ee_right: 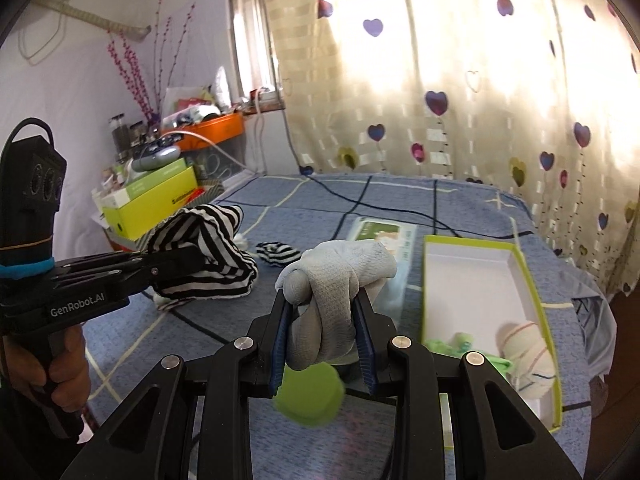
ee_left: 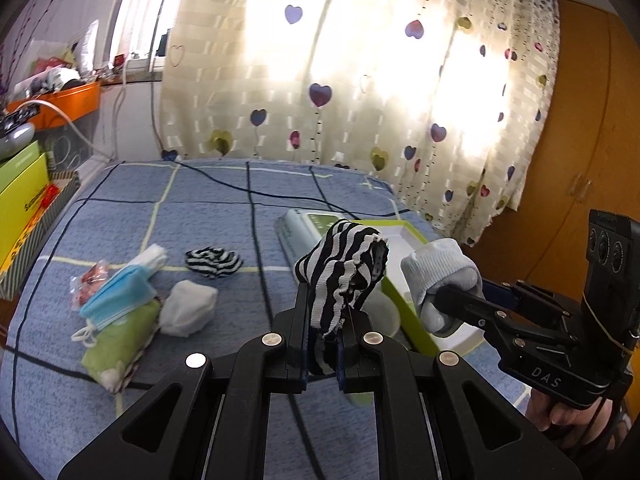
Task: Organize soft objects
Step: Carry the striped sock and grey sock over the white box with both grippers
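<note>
Both busy: left gripper [ee_left: 324,332] clenched on black-and-white striped fabric sock [ee_left: 344,272]; right gripper [ee_right: 326,320] clenched on grey knit glove [ee_right: 336,292], beside open green-rimmed cardboard box [ee_right: 536,292].

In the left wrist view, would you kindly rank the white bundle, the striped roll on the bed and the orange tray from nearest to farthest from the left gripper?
1. White bundle, on the bed, left of the left gripper.
2. Striped roll, just beyond it.
3. Orange tray, far left, off the bed.
</note>
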Action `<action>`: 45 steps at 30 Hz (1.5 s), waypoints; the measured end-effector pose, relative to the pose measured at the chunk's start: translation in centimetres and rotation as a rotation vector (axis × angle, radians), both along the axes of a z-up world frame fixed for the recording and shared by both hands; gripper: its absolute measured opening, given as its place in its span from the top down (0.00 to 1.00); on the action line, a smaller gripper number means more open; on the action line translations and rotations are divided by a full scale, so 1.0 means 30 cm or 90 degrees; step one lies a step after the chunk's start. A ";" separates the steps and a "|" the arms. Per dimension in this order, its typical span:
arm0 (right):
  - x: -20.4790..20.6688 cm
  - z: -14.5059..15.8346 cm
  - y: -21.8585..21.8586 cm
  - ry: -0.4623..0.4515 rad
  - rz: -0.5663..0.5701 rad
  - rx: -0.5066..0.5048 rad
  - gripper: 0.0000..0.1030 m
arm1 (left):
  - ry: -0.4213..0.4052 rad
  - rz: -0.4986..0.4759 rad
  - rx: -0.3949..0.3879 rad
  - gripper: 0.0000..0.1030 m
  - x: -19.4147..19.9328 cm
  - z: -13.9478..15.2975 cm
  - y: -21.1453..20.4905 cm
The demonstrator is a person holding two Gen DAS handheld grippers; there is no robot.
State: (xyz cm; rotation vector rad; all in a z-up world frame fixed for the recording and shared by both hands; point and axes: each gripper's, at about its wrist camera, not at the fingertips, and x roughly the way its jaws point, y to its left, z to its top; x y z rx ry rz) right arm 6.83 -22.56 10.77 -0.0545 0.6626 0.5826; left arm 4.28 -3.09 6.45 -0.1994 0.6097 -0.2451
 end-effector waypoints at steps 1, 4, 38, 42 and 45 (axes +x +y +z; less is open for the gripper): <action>0.000 0.000 -0.009 0.000 -0.005 0.001 0.72 | -0.001 -0.004 0.000 0.91 0.002 0.003 -0.009; 0.001 0.000 -0.051 -0.002 -0.022 0.003 0.72 | -0.004 -0.019 0.003 0.91 0.015 0.013 -0.048; 0.059 -0.130 -0.479 0.056 -0.176 0.008 0.72 | 0.059 -0.188 0.031 0.91 0.145 -0.054 -0.497; 0.065 -0.160 -0.500 0.072 -0.178 0.002 0.72 | 0.086 -0.205 0.034 0.91 0.158 -0.094 -0.534; 0.069 -0.180 -0.512 0.082 -0.176 -0.001 0.72 | 0.108 -0.221 0.040 0.91 0.168 -0.124 -0.567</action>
